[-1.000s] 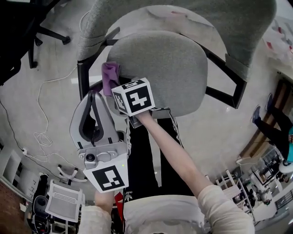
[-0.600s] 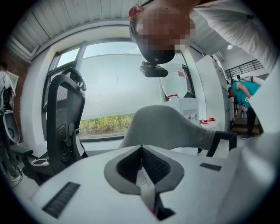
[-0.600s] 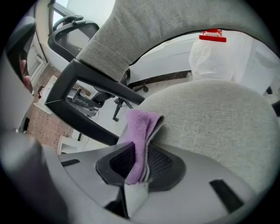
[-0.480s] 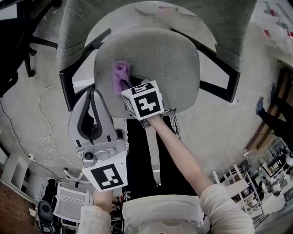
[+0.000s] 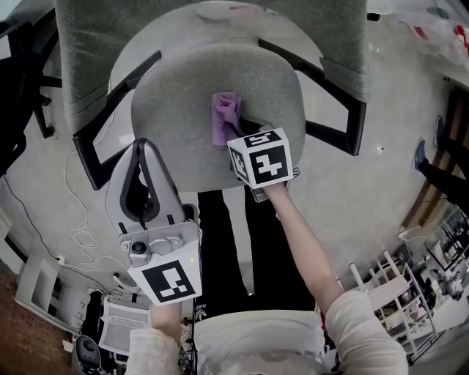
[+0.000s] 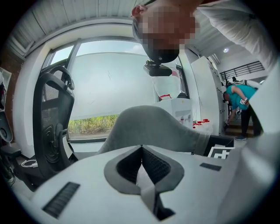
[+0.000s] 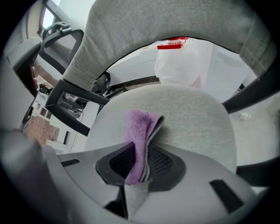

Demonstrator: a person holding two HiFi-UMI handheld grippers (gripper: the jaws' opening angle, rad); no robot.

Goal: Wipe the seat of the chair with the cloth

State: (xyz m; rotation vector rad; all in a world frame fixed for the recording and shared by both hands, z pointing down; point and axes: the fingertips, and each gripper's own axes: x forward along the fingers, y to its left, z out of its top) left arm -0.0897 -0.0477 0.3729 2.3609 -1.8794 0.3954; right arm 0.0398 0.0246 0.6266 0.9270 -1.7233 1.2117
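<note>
A grey padded chair seat (image 5: 183, 95) (image 7: 192, 118) fills the upper middle of the head view. A purple cloth (image 5: 225, 117) (image 7: 139, 131) lies pressed on the seat near its middle. My right gripper (image 5: 236, 139) (image 7: 140, 168) is shut on the purple cloth, which hangs out in front of the jaws onto the seat. My left gripper (image 5: 144, 157) (image 6: 142, 168) is held off the seat's front left edge, jaws shut with nothing between them. It points up toward the chair's backrest (image 6: 148, 127).
Grey backrest (image 5: 205, 22) and black armrests (image 5: 110, 117) (image 5: 333, 110) ring the seat. A cable (image 5: 66, 220) lies on the floor at left. A second black chair (image 6: 52, 122) stands to the left. A white bag (image 7: 179, 61) lies beyond the seat.
The right gripper has dragged the purple cloth across the seat from its left edge toward the middle. The left gripper has stayed in about the same place.
</note>
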